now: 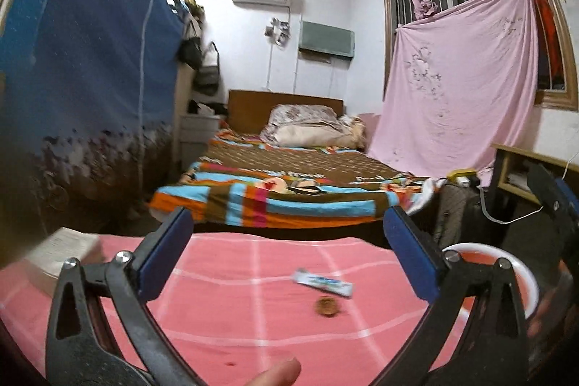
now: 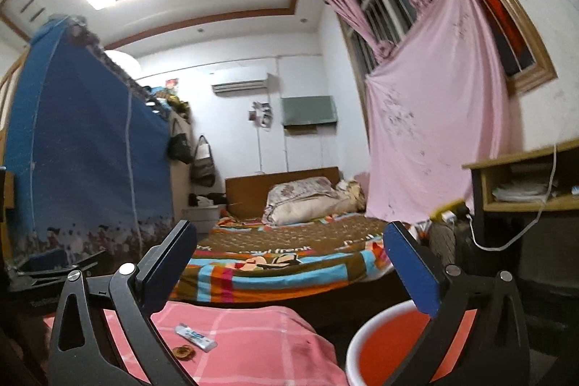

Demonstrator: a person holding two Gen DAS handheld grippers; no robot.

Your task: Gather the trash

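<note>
Pink checked cloth (image 1: 224, 306) covered the surface, bearing a flat foil wrapper (image 1: 323, 282) and round brown bit (image 1: 327, 306). Both claws, left gripper (image 1: 287, 227) and right gripper (image 2: 289, 239), pointed roughly level, spread empty; red-lined bucket (image 2: 383, 346) stood beside.

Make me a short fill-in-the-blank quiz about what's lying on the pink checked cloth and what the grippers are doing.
1. The white wrapper lies on the ____ checked cloth.
2. The small round brown piece lies ____ the wrapper.
3. Both the left gripper and right gripper have jaws ____.
4. The bin has a ____ rim.

Missing: pink; beside; open; white
</note>
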